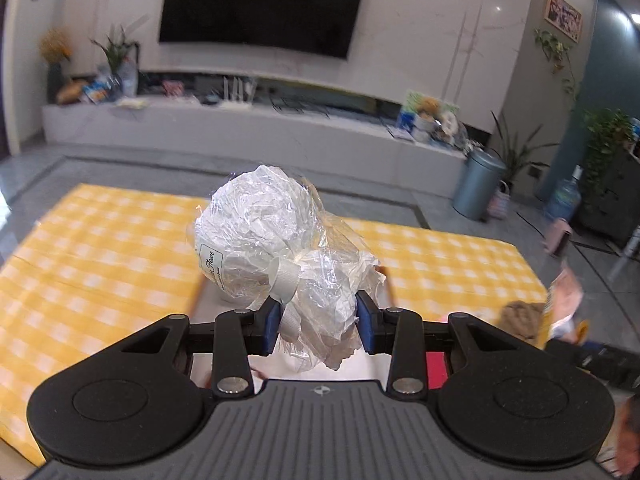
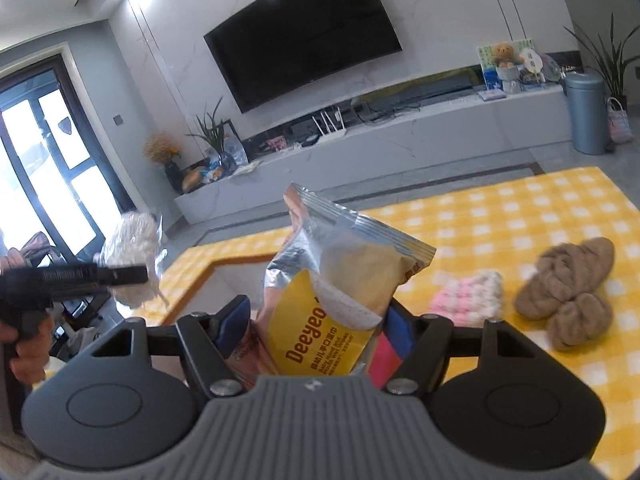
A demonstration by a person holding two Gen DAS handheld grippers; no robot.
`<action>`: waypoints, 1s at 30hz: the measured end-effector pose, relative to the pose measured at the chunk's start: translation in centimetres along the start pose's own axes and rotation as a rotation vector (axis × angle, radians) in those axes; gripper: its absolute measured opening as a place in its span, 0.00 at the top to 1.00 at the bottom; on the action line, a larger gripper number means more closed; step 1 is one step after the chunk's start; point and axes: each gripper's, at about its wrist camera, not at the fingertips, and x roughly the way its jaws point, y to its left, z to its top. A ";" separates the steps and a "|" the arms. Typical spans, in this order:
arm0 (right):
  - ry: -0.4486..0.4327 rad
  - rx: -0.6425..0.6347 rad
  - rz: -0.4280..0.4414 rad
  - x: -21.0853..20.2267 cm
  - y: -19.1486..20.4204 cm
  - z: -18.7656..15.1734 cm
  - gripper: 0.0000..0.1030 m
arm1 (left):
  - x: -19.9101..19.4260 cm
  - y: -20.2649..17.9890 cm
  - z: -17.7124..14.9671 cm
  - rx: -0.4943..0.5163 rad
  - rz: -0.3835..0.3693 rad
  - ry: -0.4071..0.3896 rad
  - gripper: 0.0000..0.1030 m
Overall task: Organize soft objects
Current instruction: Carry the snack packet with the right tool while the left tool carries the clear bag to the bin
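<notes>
Yellow-and-white checked cloth covered the table, with a marble wall and a dark television behind. The left gripper was clenched on the crinkled neck of a clear plastic bag, rounded and stuffed with white crumpled material, held above the cloth. The right gripper grasped a glossy wipes pouch, silver foil at its crimped top, yellow and lettered lower down, tilted between blue pads. Only the right wrist view showed a brown twisted yarn skein and a pink-and-white knitted bundle lying near each other on the cloth, plus an orange-rimmed box beneath the pouch. That view also caught the bag from its side, at far left.
</notes>
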 end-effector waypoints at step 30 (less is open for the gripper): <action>0.446 -0.391 -0.152 30.2 17.5 -2.4 0.45 | 1.5 13.6 -2.7 -0.281 -0.157 -0.080 0.58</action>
